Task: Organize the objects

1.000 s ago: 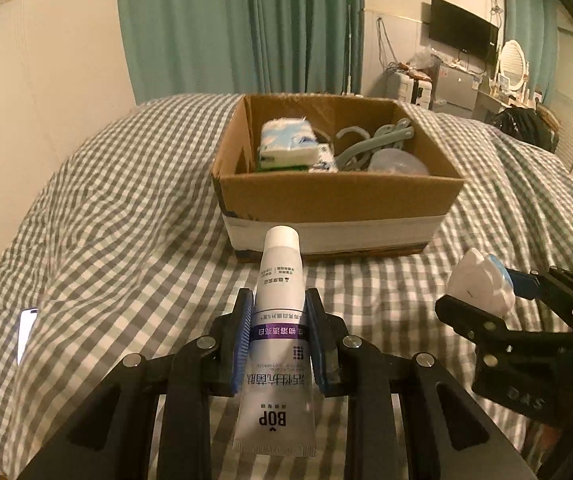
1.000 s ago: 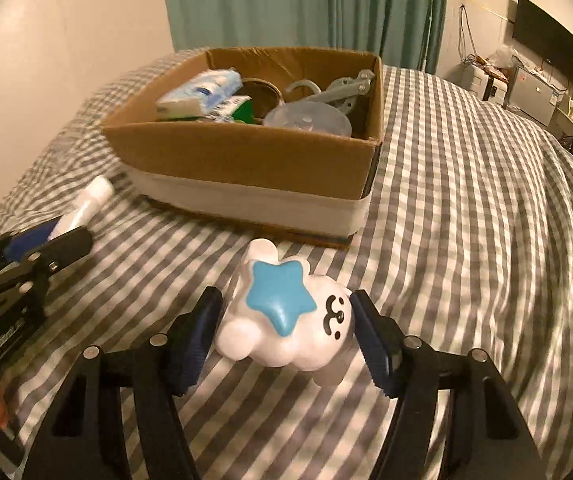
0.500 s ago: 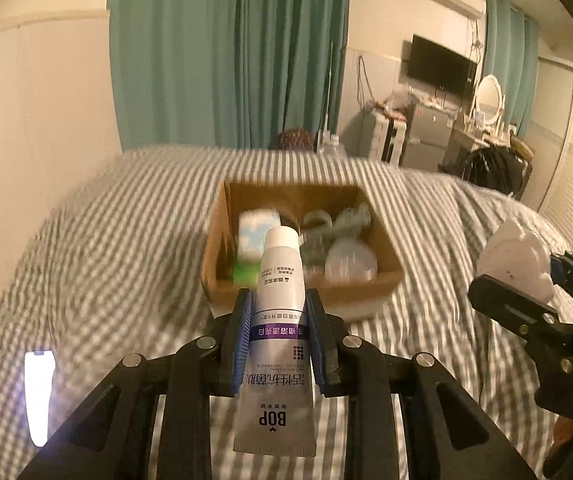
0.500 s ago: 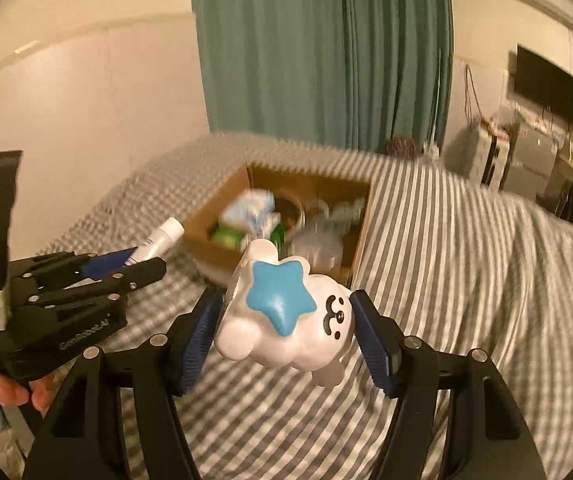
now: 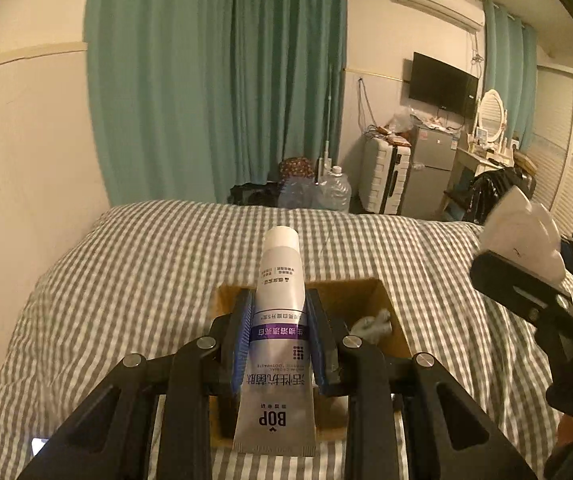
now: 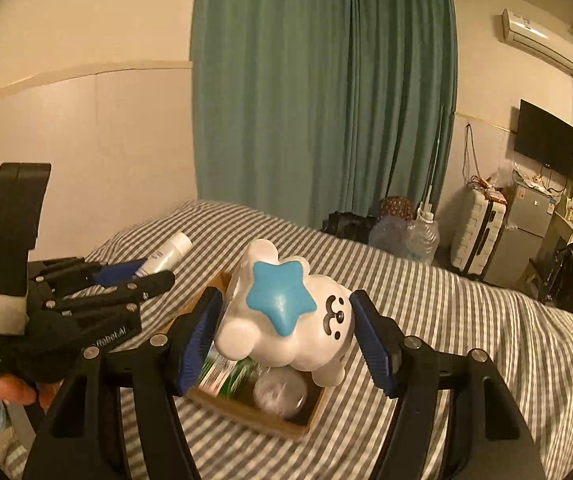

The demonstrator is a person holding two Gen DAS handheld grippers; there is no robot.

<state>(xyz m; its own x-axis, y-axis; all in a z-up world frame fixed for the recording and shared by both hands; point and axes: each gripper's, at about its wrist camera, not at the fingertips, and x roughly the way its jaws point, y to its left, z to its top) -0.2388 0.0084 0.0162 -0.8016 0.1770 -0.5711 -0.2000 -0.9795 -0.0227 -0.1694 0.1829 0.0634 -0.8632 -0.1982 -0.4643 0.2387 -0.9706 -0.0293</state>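
My left gripper point(image 5: 279, 346) is shut on a white and purple toothpaste tube point(image 5: 277, 344), cap pointing forward, held high above an open cardboard box point(image 5: 370, 304) on the bed. My right gripper point(image 6: 288, 334) is shut on a white toy with a blue star and a small face point(image 6: 290, 312), also raised over the box point(image 6: 254, 404). The left gripper with the tube shows at left in the right wrist view point(image 6: 98, 284). The toy shows at the right edge of the left wrist view point(image 5: 522, 232). Box contents are mostly hidden behind the grippers.
The box sits on a grey checked bedspread point(image 5: 146, 272). Beyond the bed are teal curtains point(image 5: 214, 80), a white suitcase point(image 5: 386, 180), a small fridge point(image 5: 430, 168), a wall TV point(image 5: 442, 80) and water jugs point(image 5: 334, 192). A wall runs along the left.
Both grippers have risen well above the bed while still holding their objects. The box now appears lower and smaller, beneath the grippers.
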